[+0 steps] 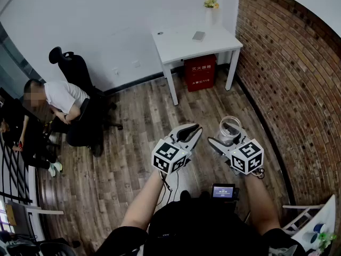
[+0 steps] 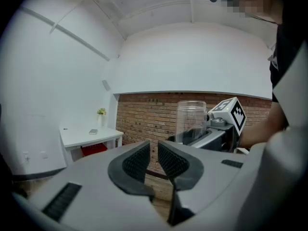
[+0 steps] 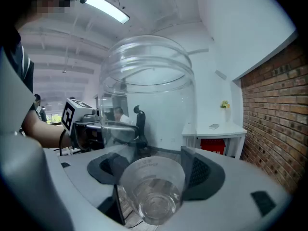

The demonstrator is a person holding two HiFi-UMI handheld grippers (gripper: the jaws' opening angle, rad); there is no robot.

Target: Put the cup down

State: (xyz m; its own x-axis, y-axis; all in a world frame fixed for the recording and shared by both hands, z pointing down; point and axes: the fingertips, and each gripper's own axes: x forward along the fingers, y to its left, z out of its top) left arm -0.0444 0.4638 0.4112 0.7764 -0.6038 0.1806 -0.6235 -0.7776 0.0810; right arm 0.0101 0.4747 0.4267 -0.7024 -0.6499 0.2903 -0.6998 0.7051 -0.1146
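A clear plastic cup (image 1: 230, 126) sits between the jaws of my right gripper (image 1: 228, 138), held in the air above the wooden floor. In the right gripper view the cup (image 3: 149, 95) fills the middle, its base towards the camera, and the right gripper (image 3: 154, 168) presses it from both sides with its dark pads (image 3: 202, 170). My left gripper (image 1: 191, 130) hangs just left of it, jaws together and nothing between them. In the left gripper view the left gripper (image 2: 153, 159) shows only a thin slit, and the cup (image 2: 191, 115) stands upright beyond it.
A white table (image 1: 181, 46) stands against the far wall, with a small flower vase (image 1: 211, 7) on it and a red box (image 1: 200, 71) beneath. A brick wall (image 1: 287, 79) runs along the right. An office chair (image 1: 74, 68) and a seated person (image 1: 58, 97) are at the left.
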